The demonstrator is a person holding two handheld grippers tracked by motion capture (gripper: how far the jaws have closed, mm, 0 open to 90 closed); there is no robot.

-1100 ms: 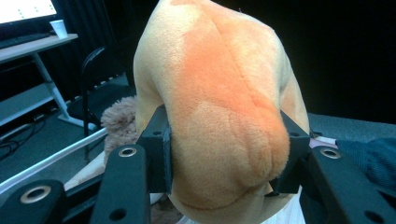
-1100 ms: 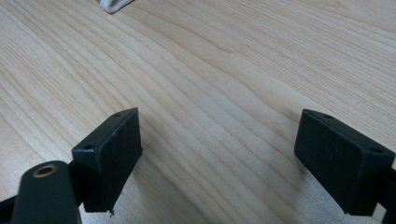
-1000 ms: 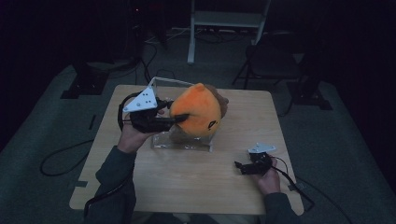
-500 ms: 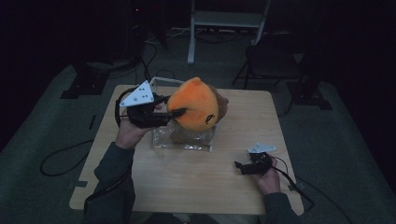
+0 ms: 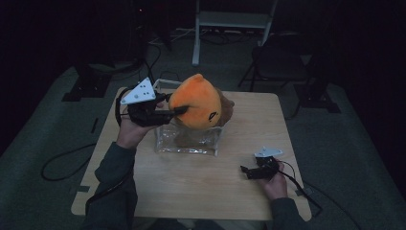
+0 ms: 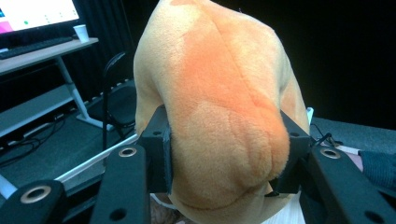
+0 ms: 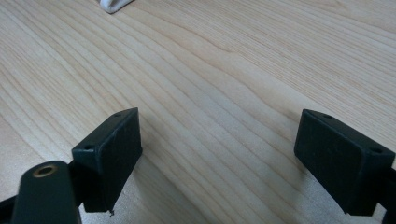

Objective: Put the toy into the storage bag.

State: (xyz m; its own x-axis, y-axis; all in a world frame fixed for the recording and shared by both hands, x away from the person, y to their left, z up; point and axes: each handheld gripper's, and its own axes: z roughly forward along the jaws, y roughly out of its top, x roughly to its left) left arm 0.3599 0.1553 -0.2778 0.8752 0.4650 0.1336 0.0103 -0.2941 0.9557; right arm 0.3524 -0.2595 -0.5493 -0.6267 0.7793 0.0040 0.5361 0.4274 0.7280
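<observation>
A round orange plush toy hangs above a clear plastic box on the wooden table. My left gripper is shut on the plush's left side; in the left gripper view both black pads press into the orange plush toy. Something brown lies in the box under the plush; what it is I cannot tell. My right gripper rests low at the table's front right, open. In the right gripper view its jaws stand wide apart over bare wood, nothing between them.
A small white object lies on the wood far ahead of the right gripper. Cables trail off both table sides onto the dark floor. A white stand and a dark chair are behind the table.
My left gripper has carried the plush a little to the left and slightly up over the box. The right gripper has stayed where it was.
</observation>
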